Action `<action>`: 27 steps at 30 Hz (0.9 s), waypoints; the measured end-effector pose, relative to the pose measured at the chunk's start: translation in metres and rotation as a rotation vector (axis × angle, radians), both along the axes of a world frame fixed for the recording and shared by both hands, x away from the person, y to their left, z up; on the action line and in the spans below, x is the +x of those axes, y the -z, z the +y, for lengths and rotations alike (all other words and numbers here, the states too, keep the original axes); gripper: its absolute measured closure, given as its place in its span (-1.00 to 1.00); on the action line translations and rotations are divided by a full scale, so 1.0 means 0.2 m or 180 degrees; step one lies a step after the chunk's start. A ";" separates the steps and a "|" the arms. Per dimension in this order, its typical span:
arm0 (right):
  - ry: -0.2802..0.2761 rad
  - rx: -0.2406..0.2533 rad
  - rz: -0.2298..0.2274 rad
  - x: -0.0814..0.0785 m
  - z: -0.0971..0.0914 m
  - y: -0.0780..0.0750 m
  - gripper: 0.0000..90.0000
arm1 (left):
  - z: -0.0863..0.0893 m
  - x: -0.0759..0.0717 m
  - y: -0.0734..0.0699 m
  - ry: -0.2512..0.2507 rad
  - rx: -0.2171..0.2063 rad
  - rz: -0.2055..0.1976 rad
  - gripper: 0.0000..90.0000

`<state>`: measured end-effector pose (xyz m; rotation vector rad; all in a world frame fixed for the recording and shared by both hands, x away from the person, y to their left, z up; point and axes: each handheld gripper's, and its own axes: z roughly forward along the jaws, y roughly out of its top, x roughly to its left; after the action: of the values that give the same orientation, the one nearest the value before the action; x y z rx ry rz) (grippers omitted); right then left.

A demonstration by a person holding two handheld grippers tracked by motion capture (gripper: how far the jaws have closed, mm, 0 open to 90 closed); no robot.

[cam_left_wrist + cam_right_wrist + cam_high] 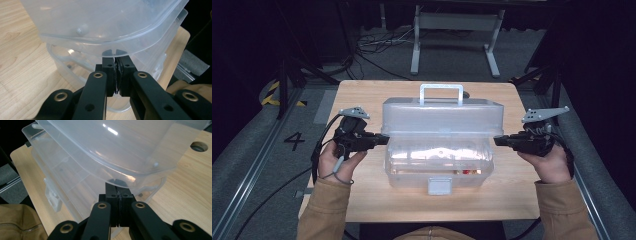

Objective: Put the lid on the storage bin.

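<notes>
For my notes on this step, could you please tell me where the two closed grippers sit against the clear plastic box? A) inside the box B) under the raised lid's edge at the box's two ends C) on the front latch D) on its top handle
B: the left gripper and the right gripper are tucked under the lid's rim at opposite ends of the box.

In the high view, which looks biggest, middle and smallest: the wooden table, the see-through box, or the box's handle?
1. wooden table, biggest.
2. see-through box, middle; it stands on the table and covers only its centre.
3. box's handle, smallest by far.
</notes>
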<state>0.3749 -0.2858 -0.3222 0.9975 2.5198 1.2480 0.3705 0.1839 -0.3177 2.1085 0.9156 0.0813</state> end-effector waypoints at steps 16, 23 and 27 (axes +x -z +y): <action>-0.0123 -0.0200 0.0196 0.00 0.01 0.01 0.99 | -0.01 -0.02 0.00 0.0085 0.0277 0.0117 0.90; -0.0160 -0.0319 0.0281 0.00 0.01 0.02 0.99 | -0.02 -0.02 0.01 0.0182 0.0418 0.0160 0.90; -0.0183 -0.0357 0.0306 0.00 0.01 0.03 0.99 | -0.03 -0.02 0.02 0.0225 0.0501 0.0141 0.91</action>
<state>0.3743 -0.2837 -0.3280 0.9887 2.6760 1.0836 0.3657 0.1780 -0.3210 2.2946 0.8845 0.0722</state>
